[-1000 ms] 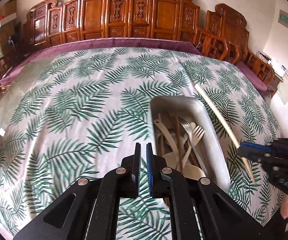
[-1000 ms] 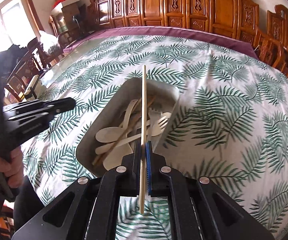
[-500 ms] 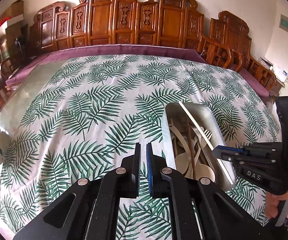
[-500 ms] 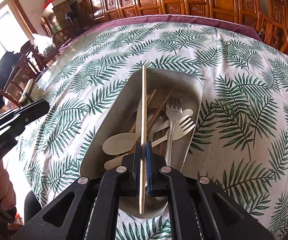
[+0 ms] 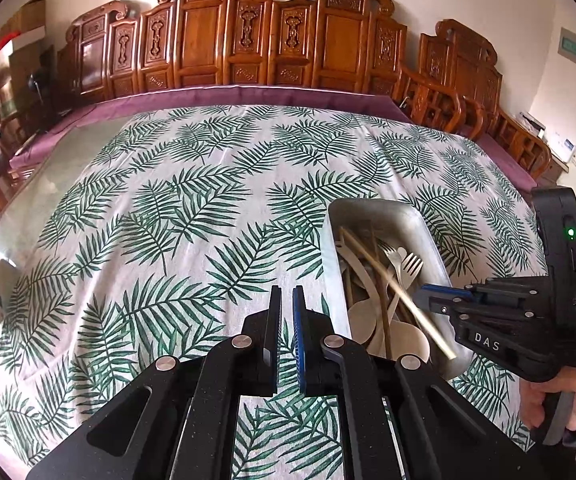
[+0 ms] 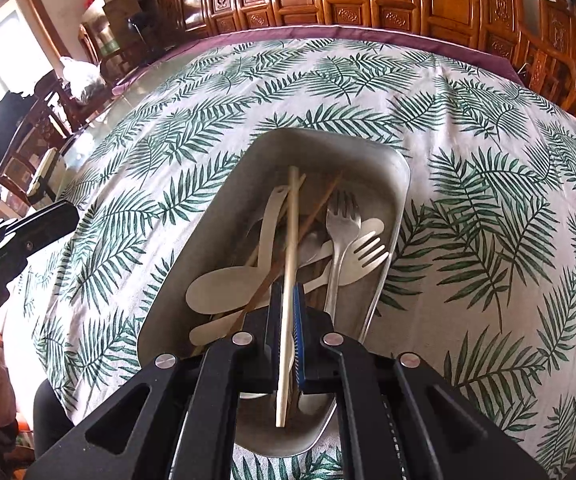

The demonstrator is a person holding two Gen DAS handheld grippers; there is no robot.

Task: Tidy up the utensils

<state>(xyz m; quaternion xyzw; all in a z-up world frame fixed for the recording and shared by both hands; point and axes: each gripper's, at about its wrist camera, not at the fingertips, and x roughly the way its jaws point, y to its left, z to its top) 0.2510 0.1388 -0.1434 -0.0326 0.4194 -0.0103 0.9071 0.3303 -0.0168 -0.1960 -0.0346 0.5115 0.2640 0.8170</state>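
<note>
The pale, slender wooden chopstick (image 6: 291, 256) is clamped between the pads of my right gripper (image 6: 288, 300). It runs straight up the middle of the right wrist frame, its far end over the far part of the grey metal rectangular tray (image 6: 224, 216) and its near end jutting back past the jaws. In the left wrist view the same chopstick (image 5: 383, 276) slants from the tray's upper left corner down to the right, crossing above the utensils. Under it in the tray lie a pale wooden spoon (image 6: 224, 288), a brown chopstick (image 6: 307, 224), a metal fork (image 6: 341, 232) and a pale wooden fork (image 6: 361, 256), all heaped together. The tray (image 5: 423, 232) sits on the white tablecloth with green palm leaves (image 5: 176, 216), at centre right of the left wrist frame. My left gripper (image 5: 287, 312) hangs over bare cloth just left of the tray, its jaws together on nothing. Carved brown wooden chairs (image 5: 272, 40) line the upper edge of the frame.
</note>
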